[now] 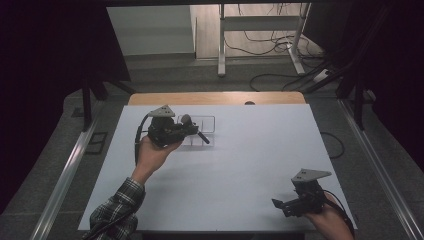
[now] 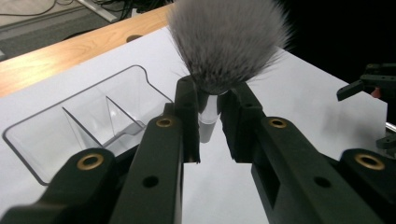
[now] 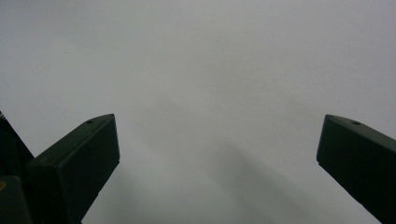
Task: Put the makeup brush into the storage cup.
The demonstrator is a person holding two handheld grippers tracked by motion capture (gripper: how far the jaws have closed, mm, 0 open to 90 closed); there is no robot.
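Note:
My left gripper (image 2: 208,122) is shut on the pale neck of a makeup brush (image 2: 228,39), whose fluffy grey head stands above the jaws. In the high view this gripper (image 1: 190,128) is held above the near edge of a clear divided organiser tray (image 1: 210,120), with the brush's grey head (image 1: 186,119) up and its dark handle slanting down to the right. My right gripper (image 1: 279,204) rests low at the table's front right. Its jaws (image 3: 217,156) stand wide apart over bare white table, with nothing between them.
The white table top (image 1: 240,165) lies on a wooden desk whose far edge (image 1: 215,98) shows behind it. The clear tray (image 2: 51,135) has several compartments. Cables and a table frame (image 1: 260,30) are on the floor beyond. The other gripper (image 2: 369,84) shows far right in the left gripper view.

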